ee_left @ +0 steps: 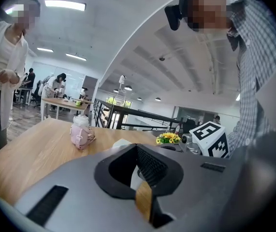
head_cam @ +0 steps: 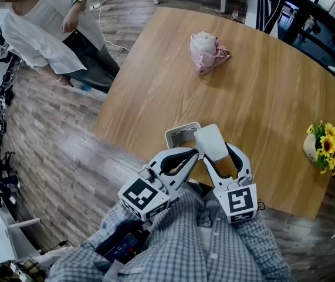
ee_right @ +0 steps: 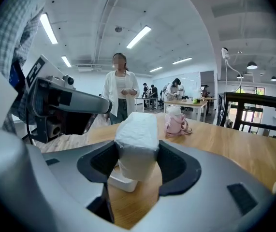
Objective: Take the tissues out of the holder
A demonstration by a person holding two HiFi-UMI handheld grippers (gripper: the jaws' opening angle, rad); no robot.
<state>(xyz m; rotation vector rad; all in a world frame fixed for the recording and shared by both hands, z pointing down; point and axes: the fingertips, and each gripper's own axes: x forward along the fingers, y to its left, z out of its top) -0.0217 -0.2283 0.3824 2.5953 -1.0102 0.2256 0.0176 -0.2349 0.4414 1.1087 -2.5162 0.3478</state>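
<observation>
The right gripper point(ee_right: 138, 164) is clamping the white pack of tissues point(head_cam: 210, 141) between its jaws, holding it up just above the open white holder point(head_cam: 177, 131), which is sitting at the near edge of the wooden table point(head_cam: 261, 98), low in the frame's centre. The left gripper point(head_cam: 195, 153) is hovering just beside the holder, its jaws pressed together with nothing between them. A pink bag point(head_cam: 207, 50) is lying at upper centre.

In the right gripper view, the tissue pack point(ee_right: 137, 129) hides most of the white holder point(ee_right: 123, 181).
</observation>
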